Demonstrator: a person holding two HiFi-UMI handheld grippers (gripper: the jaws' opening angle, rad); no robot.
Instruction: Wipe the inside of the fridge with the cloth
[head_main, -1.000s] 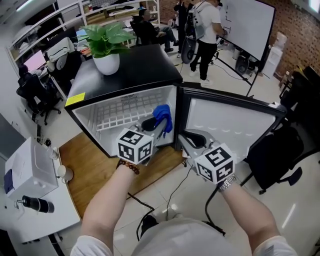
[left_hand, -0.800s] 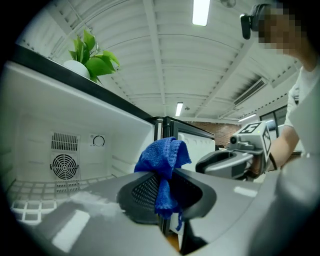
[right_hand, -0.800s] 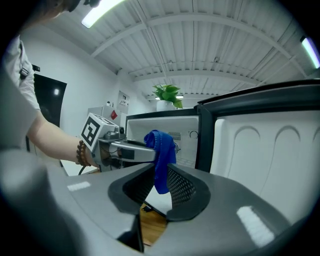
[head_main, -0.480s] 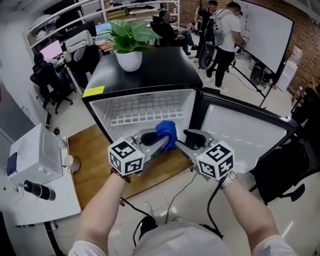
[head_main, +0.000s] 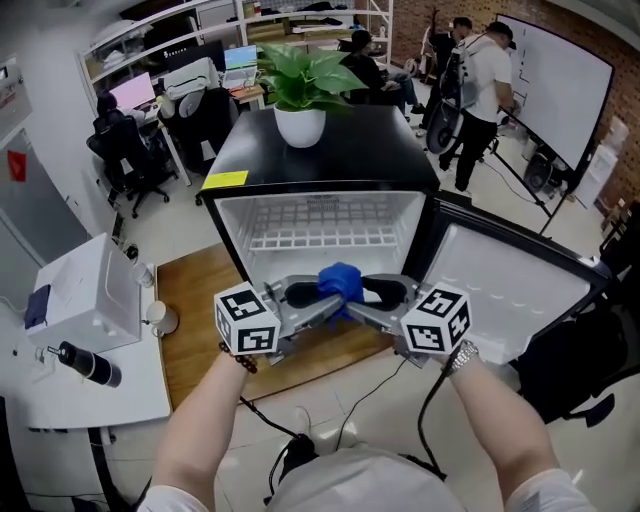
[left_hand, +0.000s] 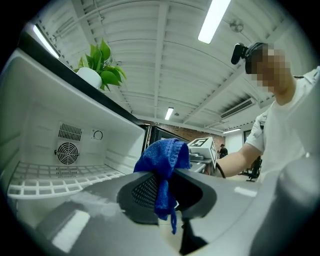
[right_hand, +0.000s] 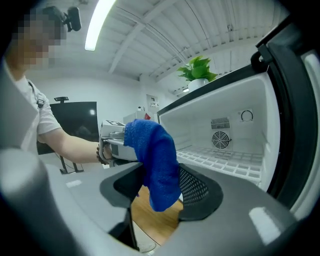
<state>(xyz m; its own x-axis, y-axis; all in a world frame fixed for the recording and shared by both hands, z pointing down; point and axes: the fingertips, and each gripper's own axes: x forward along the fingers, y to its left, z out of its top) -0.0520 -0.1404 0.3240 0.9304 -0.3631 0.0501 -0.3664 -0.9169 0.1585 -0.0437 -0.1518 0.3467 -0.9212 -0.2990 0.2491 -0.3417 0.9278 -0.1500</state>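
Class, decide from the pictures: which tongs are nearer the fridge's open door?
Right. The right tongs, jaws just opened around the blue cloth, sit beside the open door. The left tongs, gripping that cloth, are farther left, before the fridge interior.

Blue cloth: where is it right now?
Head view, centre: the cloth sits before the open fridge, pinched in the left gripper and hanging between the jaws of the right gripper, which have just been opening.
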